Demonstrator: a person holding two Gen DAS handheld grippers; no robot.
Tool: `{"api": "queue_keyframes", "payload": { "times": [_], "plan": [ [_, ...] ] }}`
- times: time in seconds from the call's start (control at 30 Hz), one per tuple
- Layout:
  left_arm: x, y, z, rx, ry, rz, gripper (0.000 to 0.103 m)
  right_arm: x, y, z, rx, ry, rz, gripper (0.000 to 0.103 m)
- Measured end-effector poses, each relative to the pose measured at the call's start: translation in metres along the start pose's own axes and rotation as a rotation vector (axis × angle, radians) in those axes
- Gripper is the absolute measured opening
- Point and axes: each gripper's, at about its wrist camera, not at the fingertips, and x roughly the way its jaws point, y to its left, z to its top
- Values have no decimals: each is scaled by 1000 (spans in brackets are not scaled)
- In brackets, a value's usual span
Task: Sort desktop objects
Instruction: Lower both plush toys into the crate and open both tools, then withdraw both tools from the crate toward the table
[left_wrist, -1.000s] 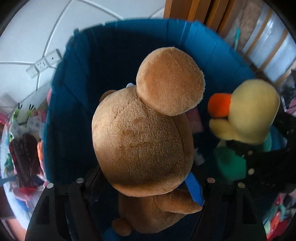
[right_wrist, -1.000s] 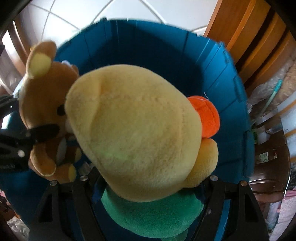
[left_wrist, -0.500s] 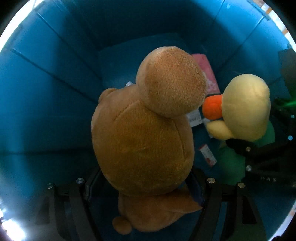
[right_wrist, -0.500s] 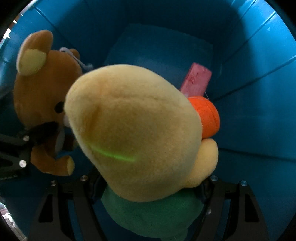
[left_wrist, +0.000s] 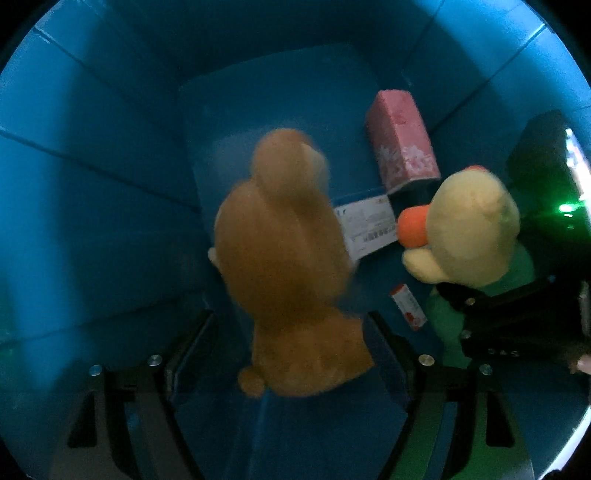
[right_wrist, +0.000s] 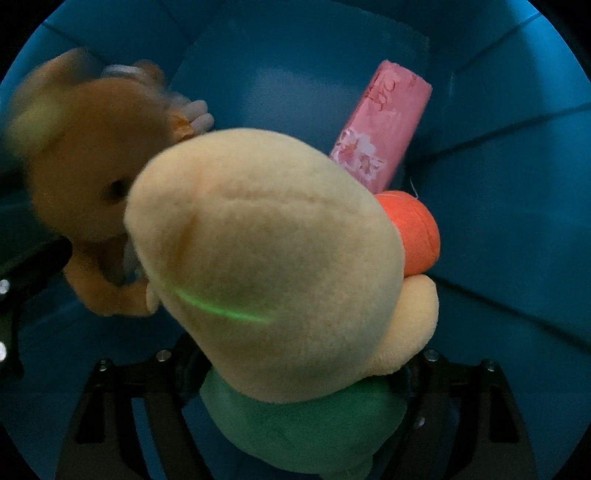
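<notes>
Inside the blue bin (left_wrist: 110, 192), the left gripper (left_wrist: 291, 354) had just been opening, its jaws apart and the blurred brown bear (left_wrist: 284, 266) loose between them. The right gripper (right_wrist: 306, 373) had likewise been opening around the yellow duck (right_wrist: 266, 266); whether its pads still pressed the green body, I cannot tell. A pink box (right_wrist: 384, 129) lay beyond on the bin floor.

Interior of a blue bin (left_wrist: 110, 184): blurred brown plush bear (left_wrist: 288, 266) between the just-opening left gripper (left_wrist: 291, 336) jaws; yellow plush duck (left_wrist: 476, 229) and pink box (left_wrist: 400, 140) lie right.
</notes>
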Motion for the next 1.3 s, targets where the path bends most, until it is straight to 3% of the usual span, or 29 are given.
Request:
{"api": "queue_keyframes", "payload": {
  "times": [0.13, 0.37, 0.5, 0.63, 0.8, 1.0, 1.1, 1.3],
  "plan": [
    [-11, -11, -2, 8, -22, 5, 85, 1, -4, -3, 25, -4, 29, 85],
    [-49, -42, -11, 9, -79, -1, 85, -13, -2, -8, 31, -53, 46, 102],
    [-78, -42, -21, 13, -181, -3, 85, -24, -3, -11, 38, -78, 40, 102],
    [-115, -37, -41, 14, -301, -6, 85, -61, 14, -29, 58, -153, 16, 103],
    [-164, -27, -89, 34, -461, 17, 86, -112, 8, -51, 110, -284, 18, 103],
    [-206, 0, -161, 60, -642, 53, 100, -159, 43, -93, 187, -429, 2, 103],
    [-216, 20, -193, 60, -692, 53, 102, -179, 75, -116, 205, -499, -7, 103],
    [-216, 77, -259, 19, -760, 43, 102, -215, 167, -170, 220, -721, -85, 103]
  ]
}}
